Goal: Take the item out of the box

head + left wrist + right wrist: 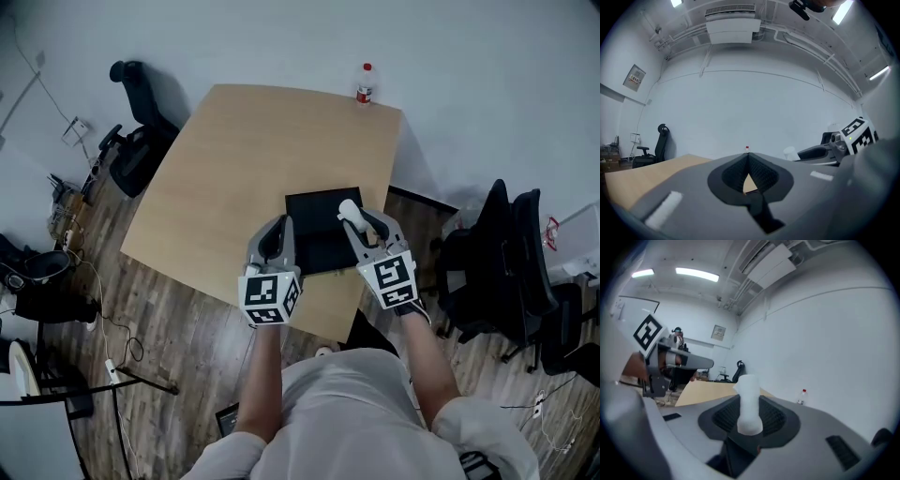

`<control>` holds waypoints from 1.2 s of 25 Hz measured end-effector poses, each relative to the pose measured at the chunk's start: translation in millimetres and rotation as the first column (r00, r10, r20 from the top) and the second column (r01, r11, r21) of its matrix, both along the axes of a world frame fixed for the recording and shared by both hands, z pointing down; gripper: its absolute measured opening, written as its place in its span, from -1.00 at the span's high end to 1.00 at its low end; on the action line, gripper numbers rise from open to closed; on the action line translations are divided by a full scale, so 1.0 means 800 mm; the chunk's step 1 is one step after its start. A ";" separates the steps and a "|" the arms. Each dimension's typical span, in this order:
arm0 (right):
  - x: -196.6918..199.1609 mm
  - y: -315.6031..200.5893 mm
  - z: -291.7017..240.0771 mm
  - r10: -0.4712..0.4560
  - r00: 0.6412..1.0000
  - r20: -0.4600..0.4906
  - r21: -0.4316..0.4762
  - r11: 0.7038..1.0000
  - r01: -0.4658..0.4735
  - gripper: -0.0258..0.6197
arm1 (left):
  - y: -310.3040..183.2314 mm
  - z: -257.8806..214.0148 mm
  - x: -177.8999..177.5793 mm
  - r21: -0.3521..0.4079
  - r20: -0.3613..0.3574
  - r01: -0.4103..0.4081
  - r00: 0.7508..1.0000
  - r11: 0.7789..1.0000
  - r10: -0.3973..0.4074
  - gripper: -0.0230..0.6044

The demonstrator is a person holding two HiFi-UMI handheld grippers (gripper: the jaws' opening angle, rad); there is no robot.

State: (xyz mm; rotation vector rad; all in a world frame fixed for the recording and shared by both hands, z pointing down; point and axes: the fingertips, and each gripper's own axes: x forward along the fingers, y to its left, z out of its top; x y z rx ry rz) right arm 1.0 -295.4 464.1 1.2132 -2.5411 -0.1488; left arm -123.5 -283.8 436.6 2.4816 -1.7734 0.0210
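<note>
Right gripper (749,417) is clamping the item (749,401) between its pads, jaws standing fairly wide around it, and the item is poking up past the fingertips. Left gripper (748,169) is riding just to its left, jaws pinched together and carrying nothing. Both are hanging over the box (314,230), a flat black square lying right below them, close to the table's (234,159) near edge. Ahead of the fingertips the tabletop is stretching open and wide to its far edge, where a bottle (365,84) is standing alone by the corner. Out to the left, past the table's side, a chair (139,131) is sitting against the wall. To the right, dark chairs (502,253) are crowding in near the table's corner. The item is showing plain white: a short upright column, pinched at the waist, flaring at the foot and rounded on top.
</note>
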 end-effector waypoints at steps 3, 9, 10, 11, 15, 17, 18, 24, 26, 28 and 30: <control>0.024 0.003 -0.023 0.102 0.987 0.128 -0.026 0.995 -0.099 0.53 | 0.007 -0.006 0.005 0.011 -0.012 0.000 1.000 1.000 0.000 0.90; 0.031 0.015 -0.042 0.137 0.975 0.175 -0.002 0.990 -0.139 0.53 | 0.019 -0.011 0.006 0.012 -0.003 0.026 1.000 1.000 -0.026 0.90; 0.032 0.017 -0.043 0.142 0.975 0.172 0.003 0.989 -0.145 0.53 | 0.020 -0.009 0.006 0.005 0.000 0.033 0.999 0.999 -0.033 0.90; 0.032 0.019 -0.043 0.146 0.975 0.168 0.008 0.989 -0.150 0.54 | 0.021 -0.008 0.006 -0.001 0.004 0.038 0.999 0.999 -0.038 0.90; 0.032 0.025 -0.043 0.151 0.974 0.172 0.004 0.988 -0.154 0.54 | 0.024 -0.010 0.007 -0.002 0.010 0.043 0.999 0.999 -0.043 0.90; 0.032 0.026 -0.042 0.150 0.973 0.178 0.001 0.988 -0.152 0.54 | 0.025 -0.011 0.009 0.001 0.014 0.041 0.999 0.999 -0.041 0.90; 0.032 0.025 -0.041 0.148 0.972 0.184 0.000 0.989 -0.150 0.54 | 0.025 -0.011 0.010 0.003 0.017 0.040 0.999 0.999 -0.040 0.90; 0.017 0.029 -0.043 0.083 0.979 0.184 0.012 0.996 -0.087 0.54 | 0.025 -0.026 0.006 0.018 -0.015 0.036 0.999 0.999 -0.035 0.90; 0.015 0.028 -0.042 0.077 0.982 0.175 0.012 0.997 -0.080 0.54 | 0.023 -0.034 0.008 0.027 -0.021 0.034 0.999 0.999 -0.033 0.90; 0.013 0.025 -0.039 0.077 0.982 0.171 0.004 0.997 -0.079 0.54 | 0.021 -0.035 0.010 0.025 -0.030 0.029 0.999 0.999 -0.028 0.90; 0.009 0.018 -0.031 0.074 0.984 0.164 -0.007 0.997 -0.073 0.54 | 0.016 -0.028 0.009 0.014 -0.032 0.027 0.999 1.000 -0.026 0.90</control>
